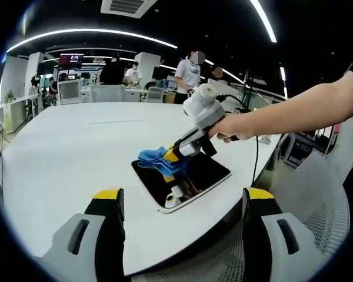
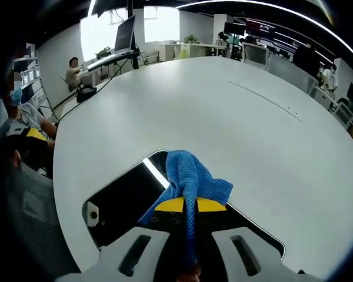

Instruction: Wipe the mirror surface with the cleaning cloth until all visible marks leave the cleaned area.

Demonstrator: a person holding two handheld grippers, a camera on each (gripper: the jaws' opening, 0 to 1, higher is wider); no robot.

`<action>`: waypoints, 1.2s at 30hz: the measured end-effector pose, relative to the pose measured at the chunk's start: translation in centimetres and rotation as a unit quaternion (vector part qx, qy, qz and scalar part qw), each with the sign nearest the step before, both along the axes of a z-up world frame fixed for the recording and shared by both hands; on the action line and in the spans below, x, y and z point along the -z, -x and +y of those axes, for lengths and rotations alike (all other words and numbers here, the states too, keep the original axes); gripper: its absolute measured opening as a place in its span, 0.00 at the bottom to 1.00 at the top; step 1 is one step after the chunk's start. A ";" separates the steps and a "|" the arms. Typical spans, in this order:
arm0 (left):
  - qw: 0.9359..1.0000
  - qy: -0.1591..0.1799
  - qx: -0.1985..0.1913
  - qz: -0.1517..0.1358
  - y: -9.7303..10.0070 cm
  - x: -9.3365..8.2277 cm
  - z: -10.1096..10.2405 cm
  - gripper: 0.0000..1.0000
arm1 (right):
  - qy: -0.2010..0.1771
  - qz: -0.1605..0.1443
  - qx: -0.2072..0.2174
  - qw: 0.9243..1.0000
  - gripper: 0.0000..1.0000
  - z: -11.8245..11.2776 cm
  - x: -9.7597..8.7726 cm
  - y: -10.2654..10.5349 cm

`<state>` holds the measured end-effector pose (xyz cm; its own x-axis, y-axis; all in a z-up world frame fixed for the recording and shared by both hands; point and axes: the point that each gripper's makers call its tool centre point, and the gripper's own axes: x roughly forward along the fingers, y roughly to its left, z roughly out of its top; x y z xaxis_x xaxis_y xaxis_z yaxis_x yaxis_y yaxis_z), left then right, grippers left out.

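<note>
The left gripper (image 1: 182,202) is held with its jaws wide apart and nothing between them, above the near edge of the white table (image 1: 70,153). Further right, the mirror (image 1: 209,171) lies flat near that edge. The blue cleaning cloth (image 1: 156,160) is clamped between the closed jaws of the right gripper (image 1: 175,157) and pressed onto the mirror's left part.
</note>
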<state>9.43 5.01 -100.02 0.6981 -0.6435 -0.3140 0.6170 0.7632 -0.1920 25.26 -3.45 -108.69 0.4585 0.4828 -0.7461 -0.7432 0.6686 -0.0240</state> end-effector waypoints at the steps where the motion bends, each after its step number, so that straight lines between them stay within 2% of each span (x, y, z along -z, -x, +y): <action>1: 1.000 0.000 0.000 0.000 0.0 0.0 0.0 0.80 | 0.000 0.000 0.001 1.000 0.00 0.0 0.0 0.0; 19: 1.000 0.000 0.001 0.002 0.1 0.0 0.0 0.79 | -0.002 -0.005 -0.001 1.000 0.00 -0.1 0.2 0.6; 36: 1.000 0.000 0.000 0.002 0.1 0.0 0.0 0.78 | -0.020 -0.006 -0.008 1.000 0.00 0.0 0.2 3.3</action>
